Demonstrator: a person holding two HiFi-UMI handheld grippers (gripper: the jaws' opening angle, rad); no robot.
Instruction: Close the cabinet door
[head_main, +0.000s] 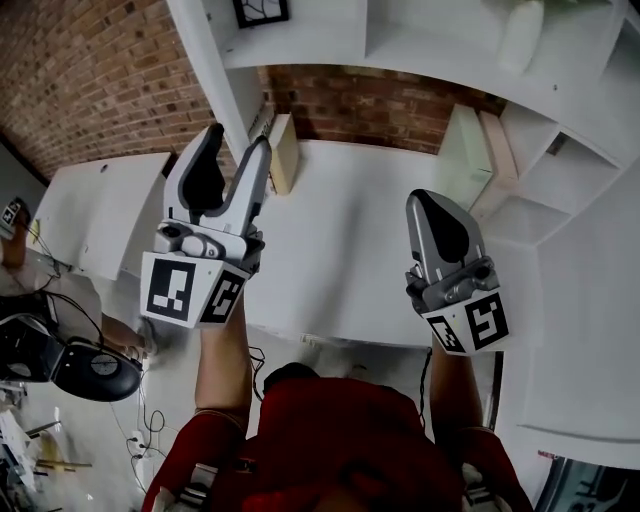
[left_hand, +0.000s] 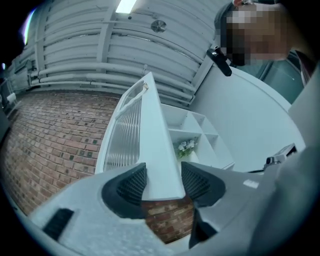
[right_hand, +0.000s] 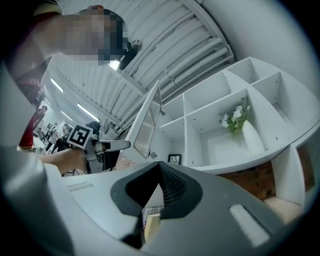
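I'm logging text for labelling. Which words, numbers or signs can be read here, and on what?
"YOU": on a printed card, low in the right gripper view; the rest of its print is too small to read.
Left cube, right cube: black-and-white square patterns only, no words.
Nothing else is legible.

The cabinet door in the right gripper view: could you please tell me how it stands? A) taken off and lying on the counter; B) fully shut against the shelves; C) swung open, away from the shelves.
C: the cabinet door stands swung out at an angle from the white shelf unit, whose compartments, one holding a vase of flowers, are in plain view.
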